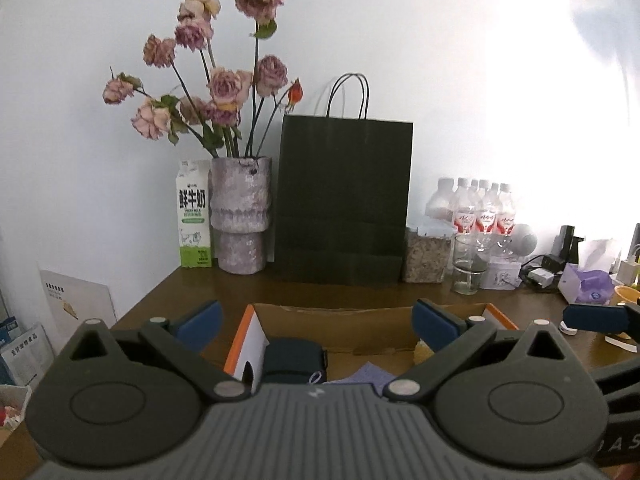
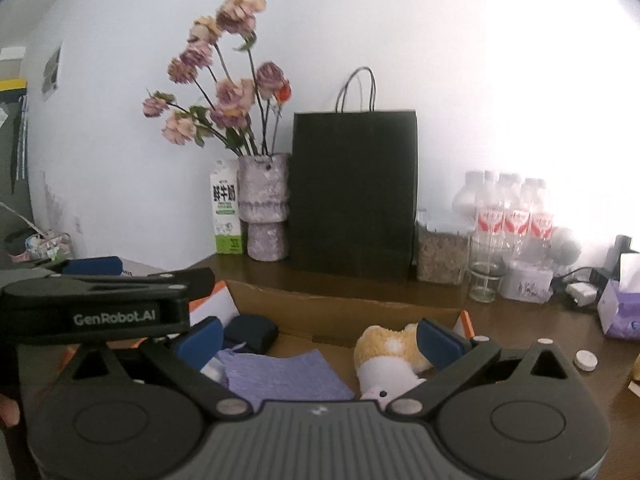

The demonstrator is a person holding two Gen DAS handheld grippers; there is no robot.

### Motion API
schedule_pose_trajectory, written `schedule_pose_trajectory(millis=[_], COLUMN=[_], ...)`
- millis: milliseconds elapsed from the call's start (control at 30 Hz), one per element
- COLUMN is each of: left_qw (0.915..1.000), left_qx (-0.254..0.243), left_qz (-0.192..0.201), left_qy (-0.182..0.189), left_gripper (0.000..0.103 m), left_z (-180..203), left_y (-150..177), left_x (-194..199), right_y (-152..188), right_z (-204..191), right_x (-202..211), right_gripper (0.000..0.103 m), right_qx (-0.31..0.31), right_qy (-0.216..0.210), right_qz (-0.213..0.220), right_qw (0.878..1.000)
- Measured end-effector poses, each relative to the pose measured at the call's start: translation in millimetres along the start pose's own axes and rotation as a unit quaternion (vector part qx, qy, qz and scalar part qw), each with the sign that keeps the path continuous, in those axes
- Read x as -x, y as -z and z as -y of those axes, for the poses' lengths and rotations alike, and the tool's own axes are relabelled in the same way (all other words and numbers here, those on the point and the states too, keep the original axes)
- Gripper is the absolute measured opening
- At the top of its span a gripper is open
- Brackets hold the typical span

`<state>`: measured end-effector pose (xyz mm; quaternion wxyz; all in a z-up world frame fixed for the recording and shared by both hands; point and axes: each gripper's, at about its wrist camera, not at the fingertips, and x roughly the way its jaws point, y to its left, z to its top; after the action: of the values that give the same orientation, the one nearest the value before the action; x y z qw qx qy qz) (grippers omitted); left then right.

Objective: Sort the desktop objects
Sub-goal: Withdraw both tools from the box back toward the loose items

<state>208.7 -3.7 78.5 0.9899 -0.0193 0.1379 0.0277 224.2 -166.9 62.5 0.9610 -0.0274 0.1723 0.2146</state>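
Note:
An open cardboard box (image 1: 344, 318) (image 2: 340, 312) with orange flaps sits on the brown desk. Inside it lie a dark blue case (image 1: 294, 360) (image 2: 252, 334), a purple cloth (image 2: 280, 374) (image 1: 360, 376) and a yellow-and-white plush toy (image 2: 384, 354). My left gripper (image 1: 318, 322) hangs open above the box's near side, nothing between its blue pads. My right gripper (image 2: 320, 340) is also open over the box, its right pad close beside the plush, its jaws holding nothing. The left gripper's body (image 2: 96, 304) shows at the left of the right wrist view.
Along the wall stand a milk carton (image 1: 194, 216), a vase of dried roses (image 1: 240, 216), a black paper bag (image 1: 344, 200), a jar (image 1: 426, 256), a glass (image 1: 468, 264) and several water bottles (image 1: 484, 212). A tissue pack (image 2: 620, 312) and a small white disc (image 2: 586, 360) lie at the right.

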Motion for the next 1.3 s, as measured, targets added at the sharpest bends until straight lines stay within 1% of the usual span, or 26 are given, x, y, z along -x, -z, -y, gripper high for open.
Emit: schedule_pose_trajectory(millis=[267, 633, 867, 1100, 1300], left_qw=[0.9999, 0.9995, 0.9993, 0.9992, 0.9983], left_qx=[0.003, 0.006, 0.012, 0.014, 0.007], left_qz=[0.004, -0.002, -0.016, -0.029, -0.053], left_qy=[0.015, 0.031, 0.031, 0.023, 0.023], left_gripper=[0.103, 0.103, 0.103, 0.103, 0.103], left_z=[-2.5, -2.9, -5.0, -11.9, -15.6], left_y=[4.9, 30.1, 53.7, 79.8, 103.4], left_x=[45.0, 98.5, 116.7, 130.5, 139.8], right_y=[7.2, 39.7, 65.4, 97.7, 123.6], right_z=[-8.0, -14.5, -20.1, -21.7, -22.3], right_x=[45.9, 95.7, 106.6, 114.6, 123.3], right_gripper=[0.103, 0.103, 0.103, 0.103, 0.103], right_qx=[0.009, 0.008, 0.003, -0.004, -0.021], right_qy=[0.002, 0.004, 0.002, 0.006, 0.005], right_qz=[0.011, -0.005, -0.031, -0.063, -0.080], right_qw=[1.000, 1.000, 1.000, 0.998, 0.997])
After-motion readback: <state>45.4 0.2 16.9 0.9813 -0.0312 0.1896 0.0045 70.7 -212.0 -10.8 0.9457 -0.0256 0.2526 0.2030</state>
